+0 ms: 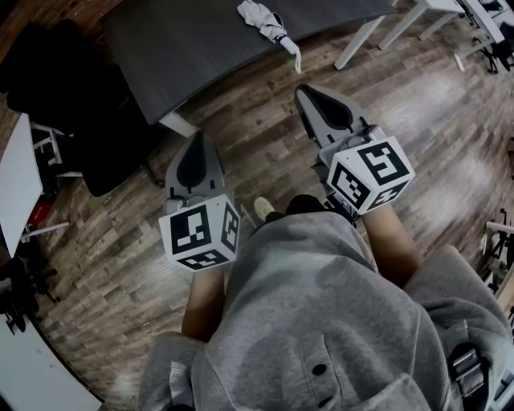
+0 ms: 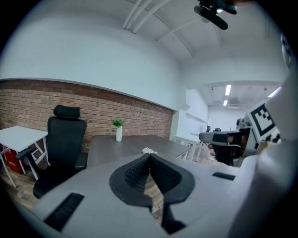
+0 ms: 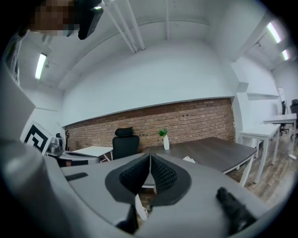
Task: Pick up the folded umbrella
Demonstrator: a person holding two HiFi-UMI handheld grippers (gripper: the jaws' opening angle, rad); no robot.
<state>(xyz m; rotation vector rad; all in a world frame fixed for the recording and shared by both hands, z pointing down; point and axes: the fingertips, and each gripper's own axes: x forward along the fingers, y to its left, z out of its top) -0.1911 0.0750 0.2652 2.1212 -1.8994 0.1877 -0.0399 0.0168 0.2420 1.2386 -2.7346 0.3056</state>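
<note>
The folded umbrella (image 1: 269, 24) is pale grey and lies on the dark grey table (image 1: 185, 48), near its front edge, with its strap hanging over. It shows small in the left gripper view, just past the jaw tips, as a pale bundle (image 2: 149, 150), and on the tabletop in the right gripper view (image 3: 189, 159). My left gripper (image 1: 199, 138) and right gripper (image 1: 308, 90) are both held over the wooden floor, short of the table and pointing toward it. Both are shut with nothing between the pads: left gripper (image 2: 149, 156), right gripper (image 3: 150, 156).
A black office chair (image 1: 88, 120) stands at the table's left end. A white vase with a plant (image 2: 118, 132) sits at the table's far side by the brick wall. White desks stand at the left (image 1: 16, 177) and at the back right (image 1: 418, 16).
</note>
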